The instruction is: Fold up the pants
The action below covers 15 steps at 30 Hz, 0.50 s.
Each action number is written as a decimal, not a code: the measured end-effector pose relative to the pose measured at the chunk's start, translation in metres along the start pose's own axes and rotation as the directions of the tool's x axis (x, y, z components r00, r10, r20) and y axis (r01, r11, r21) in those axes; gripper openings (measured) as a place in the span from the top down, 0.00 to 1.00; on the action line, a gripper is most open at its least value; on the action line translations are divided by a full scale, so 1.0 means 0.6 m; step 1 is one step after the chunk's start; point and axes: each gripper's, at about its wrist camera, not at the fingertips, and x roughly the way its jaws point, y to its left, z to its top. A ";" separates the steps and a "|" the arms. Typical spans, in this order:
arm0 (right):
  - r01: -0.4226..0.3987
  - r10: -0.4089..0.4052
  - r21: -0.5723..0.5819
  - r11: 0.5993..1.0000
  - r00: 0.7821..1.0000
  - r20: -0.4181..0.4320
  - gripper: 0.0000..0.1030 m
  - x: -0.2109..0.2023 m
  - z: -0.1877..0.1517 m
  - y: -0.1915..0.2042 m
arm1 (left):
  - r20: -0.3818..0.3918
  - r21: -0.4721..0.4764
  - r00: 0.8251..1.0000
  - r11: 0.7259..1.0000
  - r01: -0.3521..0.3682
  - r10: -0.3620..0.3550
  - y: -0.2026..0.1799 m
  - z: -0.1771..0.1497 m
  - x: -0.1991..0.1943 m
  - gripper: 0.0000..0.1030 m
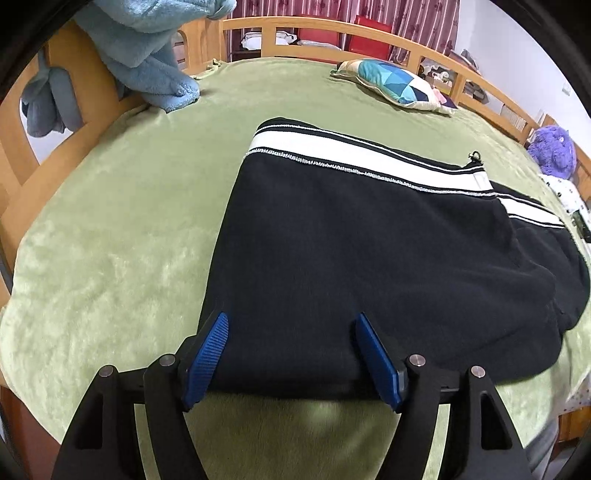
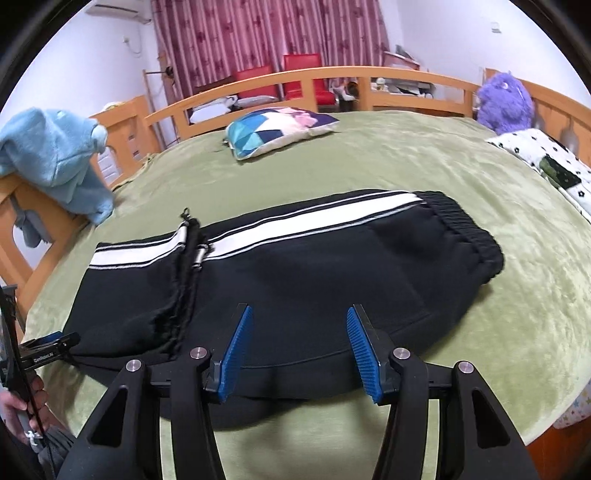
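The pants (image 1: 369, 258) are black with a broad white stripe edged in thin black and white lines; the bed (image 1: 110, 240) wears a plush olive-green cover; the pillow (image 2: 273, 129) shows teal, navy, pink and cream triangles; a pale blue fleece (image 2: 51, 158) drapes the honey-coloured wooden rail (image 1: 332, 33); the plush toy (image 2: 506, 101) is purple; the curtain (image 2: 266, 37) is striped maroon and pink; both tongs have blue ribbed pads (image 1: 207, 362) on black arms.
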 end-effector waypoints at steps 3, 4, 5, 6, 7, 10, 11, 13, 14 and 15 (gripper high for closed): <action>0.021 -0.021 -0.024 1.000 1.000 -0.004 0.49 0.008 -0.007 0.019 | 0.010 -0.034 0.998 0.998 0.060 -0.060 0.022 -0.012 -0.017 0.32; 0.029 -0.029 -0.022 0.999 1.000 0.005 0.49 0.009 -0.009 0.025 | 0.015 -0.043 0.997 0.997 0.070 -0.069 0.028 -0.015 -0.020 0.32; 0.027 -0.027 -0.015 1.000 1.000 0.011 0.49 0.009 -0.010 0.027 | 0.020 -0.058 0.997 0.995 0.078 -0.077 0.037 -0.018 -0.025 0.32; 0.004 -0.004 0.000 1.000 1.000 0.004 0.49 0.011 -0.010 0.030 | 0.021 -0.075 0.996 0.993 0.086 -0.085 0.046 -0.019 -0.027 0.32; -0.021 0.021 0.009 1.000 1.000 -0.012 0.49 0.016 -0.009 0.033 | 0.021 -0.105 0.994 0.989 0.107 -0.106 0.057 -0.021 -0.028 0.33; -0.098 0.100 0.035 0.995 0.993 -0.062 0.49 0.034 -0.007 0.050 | 0.014 -0.185 0.984 0.967 0.175 -0.176 0.083 -0.021 -0.024 0.34; -0.136 0.139 0.043 0.990 0.988 -0.068 0.49 0.039 -0.005 0.057 | 0.012 -0.213 0.982 0.959 0.188 -0.190 0.091 -0.020 -0.020 0.34; -0.210 0.215 0.065 0.975 0.975 -0.063 0.49 0.047 -0.003 0.073 | 0.003 -0.247 0.980 0.949 0.194 -0.200 0.098 -0.020 -0.012 0.34; -0.244 0.249 0.076 0.967 0.967 -0.056 0.49 0.052 -0.002 0.083 | 0.002 -0.260 0.978 0.944 0.203 -0.210 0.098 -0.021 -0.010 0.34; -0.270 0.275 0.081 0.959 0.960 -0.058 0.49 0.059 -0.003 0.094 | 0.002 -0.272 0.975 0.938 0.215 -0.223 0.098 -0.021 -0.008 0.34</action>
